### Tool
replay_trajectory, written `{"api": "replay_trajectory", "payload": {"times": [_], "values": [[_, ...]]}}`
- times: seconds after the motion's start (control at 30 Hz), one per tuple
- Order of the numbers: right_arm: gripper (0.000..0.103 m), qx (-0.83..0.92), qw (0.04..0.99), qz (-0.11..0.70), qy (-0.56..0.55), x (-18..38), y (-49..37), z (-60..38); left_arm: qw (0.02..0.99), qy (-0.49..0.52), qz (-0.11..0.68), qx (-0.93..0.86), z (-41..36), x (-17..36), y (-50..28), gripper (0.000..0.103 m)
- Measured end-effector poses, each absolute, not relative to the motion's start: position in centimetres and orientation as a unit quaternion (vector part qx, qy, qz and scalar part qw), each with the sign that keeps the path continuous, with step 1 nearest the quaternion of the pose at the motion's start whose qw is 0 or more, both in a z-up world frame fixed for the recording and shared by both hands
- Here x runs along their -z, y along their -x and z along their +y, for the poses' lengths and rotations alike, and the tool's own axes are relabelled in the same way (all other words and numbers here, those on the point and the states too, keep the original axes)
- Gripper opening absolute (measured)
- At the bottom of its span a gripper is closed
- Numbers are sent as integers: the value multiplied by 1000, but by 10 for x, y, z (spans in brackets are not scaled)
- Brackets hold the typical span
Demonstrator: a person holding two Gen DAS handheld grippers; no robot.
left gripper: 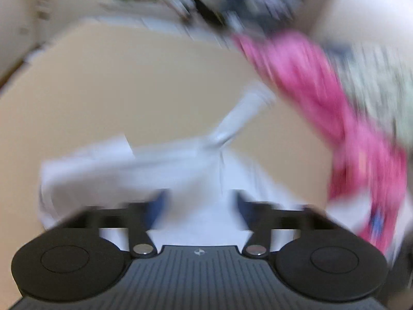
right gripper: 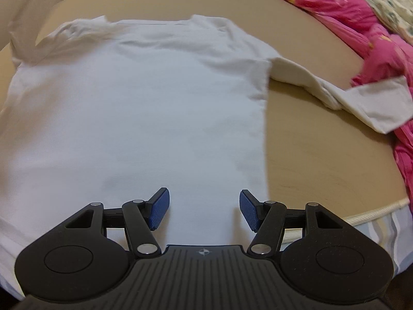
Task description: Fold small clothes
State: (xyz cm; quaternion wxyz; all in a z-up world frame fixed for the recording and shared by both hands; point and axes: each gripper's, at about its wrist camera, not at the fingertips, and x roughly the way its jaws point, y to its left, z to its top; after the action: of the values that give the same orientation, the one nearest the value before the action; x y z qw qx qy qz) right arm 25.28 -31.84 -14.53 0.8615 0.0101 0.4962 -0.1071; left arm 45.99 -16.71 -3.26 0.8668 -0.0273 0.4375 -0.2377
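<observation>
A small white long-sleeved shirt [right gripper: 134,108] lies flat on the beige table [right gripper: 322,155], neck away from me. Its right sleeve [right gripper: 343,95] stretches out to the right, cuff against the pink cloth. My right gripper [right gripper: 204,209] is open and empty, hovering over the shirt's lower hem area. The left wrist view is heavily blurred: my left gripper [left gripper: 200,206] is open over white fabric [left gripper: 129,170], and the sleeve [left gripper: 240,118] runs up toward the right. No cloth sits between either gripper's pads.
A heap of pink clothing [right gripper: 348,18] and a floral-print garment [right gripper: 392,7] lie along the table's right side. The pink heap shows blurred in the left wrist view [left gripper: 322,85]. The table's front edge [right gripper: 374,211] is at lower right.
</observation>
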Motion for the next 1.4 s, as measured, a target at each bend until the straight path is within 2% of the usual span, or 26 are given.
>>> {"api": "replay_trajectory", "payload": {"times": [0.1,0.2,0.33,0.43,0.57,0.7,0.83,0.87,0.9,0.93,0.97,1.2,1.3,1.33,1.4], "values": [[62,114,862,494,-27,145,-253,-338,852,-34,472,224,-149,90,-433,78],[62,111,872,474,-59,138,-266,-357,863,-44,484,136,-78,118,-444,79],[62,86,886,434,-140,120,-309,-377,862,41,504,40,19,125,-499,81],[62,65,891,396,-213,109,-357,-385,853,109,510,14,62,121,-529,82],[62,93,892,363,-251,107,-431,-404,840,143,522,21,66,133,-557,85],[62,118,840,405,-341,144,-493,-429,817,147,556,40,26,155,-563,86],[57,152,800,405,-416,178,-516,-437,803,145,576,47,4,180,-580,86],[47,155,802,399,-418,178,-518,-435,806,143,573,45,0,181,-582,80],[42,159,809,393,-408,176,-522,-432,813,137,565,40,-3,180,-582,72],[27,162,813,396,-396,173,-524,-429,819,130,558,40,-6,178,-580,34],[8,160,819,393,-385,169,-525,-428,819,119,559,42,-8,176,-580,16],[7,98,877,323,-343,104,-491,-423,834,70,545,53,2,161,-566,11],[7,86,885,293,-351,103,-457,-430,829,61,554,45,4,167,-569,11],[7,99,884,309,-335,116,-455,-430,826,55,559,41,2,173,-572,13],[7,114,849,394,-333,170,-459,-436,825,36,564,30,2,177,-571,28]]}}
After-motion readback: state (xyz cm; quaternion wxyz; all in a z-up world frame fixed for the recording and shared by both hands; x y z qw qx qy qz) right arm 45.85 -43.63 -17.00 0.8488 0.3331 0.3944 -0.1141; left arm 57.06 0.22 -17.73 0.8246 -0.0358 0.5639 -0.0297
